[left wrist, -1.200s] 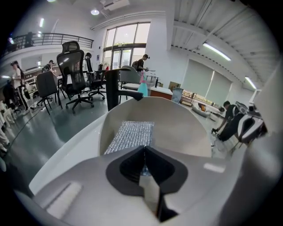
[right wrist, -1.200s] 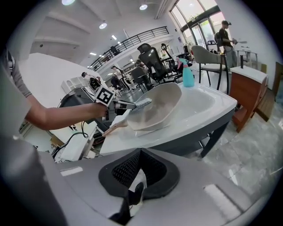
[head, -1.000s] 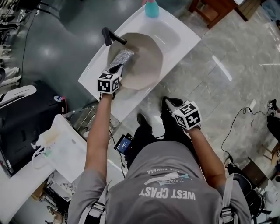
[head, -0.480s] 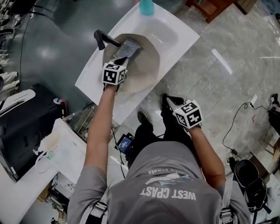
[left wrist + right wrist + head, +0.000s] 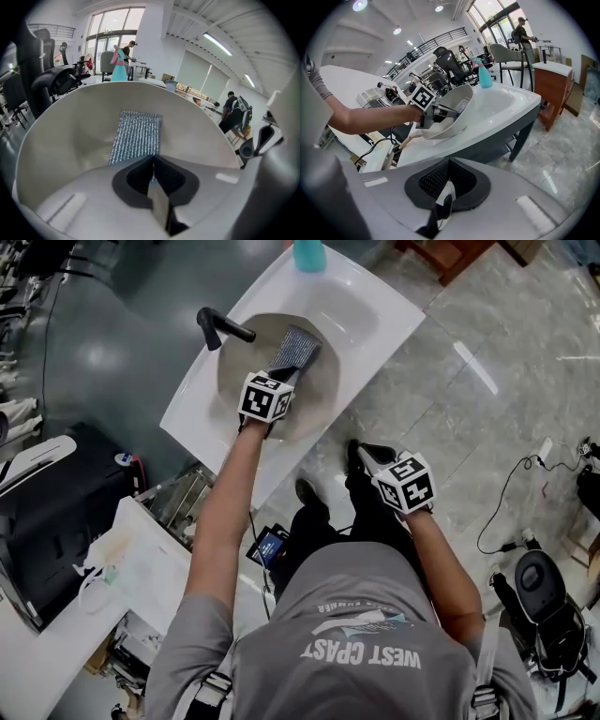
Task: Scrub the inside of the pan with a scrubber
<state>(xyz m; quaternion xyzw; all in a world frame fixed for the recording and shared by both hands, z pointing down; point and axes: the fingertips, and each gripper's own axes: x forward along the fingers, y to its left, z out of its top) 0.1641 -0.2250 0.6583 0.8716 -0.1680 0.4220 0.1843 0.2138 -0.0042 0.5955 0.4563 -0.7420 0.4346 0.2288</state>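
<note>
my right gripper [image 5: 359,456] hangs low by my legs, off the table's [image 5: 375,306] near edge and over the floor [image 5: 487,381]. its fingers are pressed together on nothing, and it touches nothing.

farther out, my left gripper [image 5: 281,374] reaches into the pan [image 5: 234,362], pads pinched on the near end of the scrubber [image 5: 295,348]. that end is swallowed between the pads (in the left gripper view only a thin sliver shows there). the rest of the silver mesh [image 5: 136,136] lies flat against the pan's far inner wall [image 5: 61,136], short of the rim. my marker cube covers the pan's near rim in the head view.

the pan sits toward the table's left side, and its black handle [image 5: 225,326] pokes out far-left. bare white top lies open to the right of the pan and beyond it. at the far edge stands a teal bottle [image 5: 308,254], its top cut off by the frame.
</note>
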